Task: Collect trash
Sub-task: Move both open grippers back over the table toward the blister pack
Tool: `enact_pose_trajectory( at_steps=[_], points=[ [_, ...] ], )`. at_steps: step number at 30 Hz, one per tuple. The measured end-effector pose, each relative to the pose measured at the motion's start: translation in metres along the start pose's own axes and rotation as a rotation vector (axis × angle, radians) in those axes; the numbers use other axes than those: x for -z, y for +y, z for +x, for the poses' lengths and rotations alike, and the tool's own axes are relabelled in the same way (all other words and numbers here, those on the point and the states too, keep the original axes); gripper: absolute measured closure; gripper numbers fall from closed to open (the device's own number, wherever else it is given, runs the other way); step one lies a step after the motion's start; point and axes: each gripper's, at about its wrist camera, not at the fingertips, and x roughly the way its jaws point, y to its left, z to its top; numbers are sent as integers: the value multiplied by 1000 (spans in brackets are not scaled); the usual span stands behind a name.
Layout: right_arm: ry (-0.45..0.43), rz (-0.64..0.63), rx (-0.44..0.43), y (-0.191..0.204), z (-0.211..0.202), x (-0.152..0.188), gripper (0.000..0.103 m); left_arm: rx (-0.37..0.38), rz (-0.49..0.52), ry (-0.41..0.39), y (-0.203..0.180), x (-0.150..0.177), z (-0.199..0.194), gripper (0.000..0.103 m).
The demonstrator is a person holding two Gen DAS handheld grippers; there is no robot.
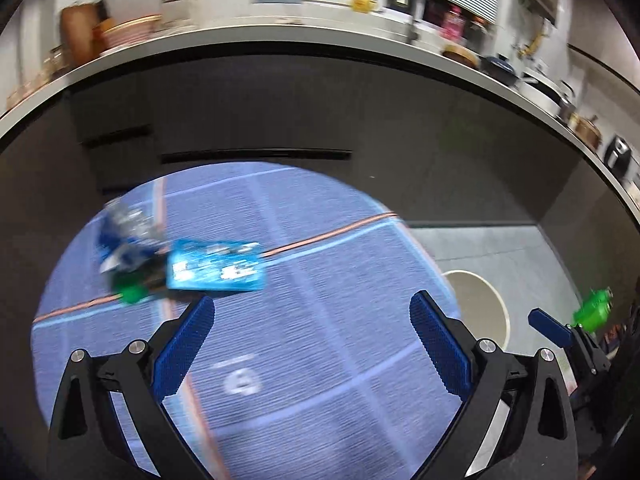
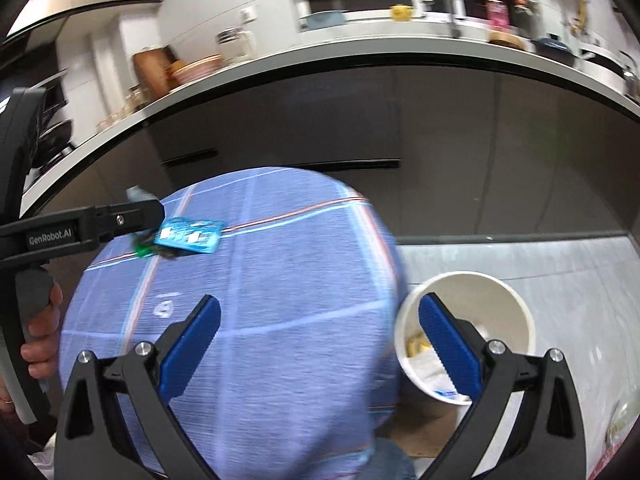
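Left gripper [image 1: 312, 344]: blue-padded jaws spread wide, nothing between them, hanging over the round table with the blue checked cloth [image 1: 320, 360].
Right gripper [image 2: 320, 344]: just as wide, empty too, poised at the table's right edge above the white paper bucket [image 2: 516, 300] on the floor.
Trash on table: a flat turquoise foil wrapper [image 1: 216, 270] lies at the far left of the cloth; touching its left end, a crumpled blue-and-white plastic wrapper [image 1: 124, 248] and a small bright green piece [image 1: 132, 293].
Bucket: already holds pale scraps, something yellow among them.
Handling, my read: all featherweight, soft, crinkly, likely slick; no worry about breakage. The turquoise one lies flat, so pinch a raised edge or corner; the crumpled one offers folds to bite anywhere.
Hard to see: motion blur smears print and outlines, so the green piece can't be identified. From the right wrist, the left gripper's arm covers most of the pile. Another green object [image 1: 592, 308] at the left view's right edge is cut off.
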Motion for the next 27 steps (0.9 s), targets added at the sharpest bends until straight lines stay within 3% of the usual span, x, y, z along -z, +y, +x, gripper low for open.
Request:
enact_pose_trajectory(
  at_steps=[12,22,27],
  points=[
    [101,-160,-156,104,60,-27,4,-124,-145,3,125,9,-14,9],
    [202,-353,-151,156,139,-40,4,-150,-118,51,183,-2,21,9],
    [250,-456,-108,169,173,-42,13,-157,-69,67,190,-13,43,9]
  ],
)
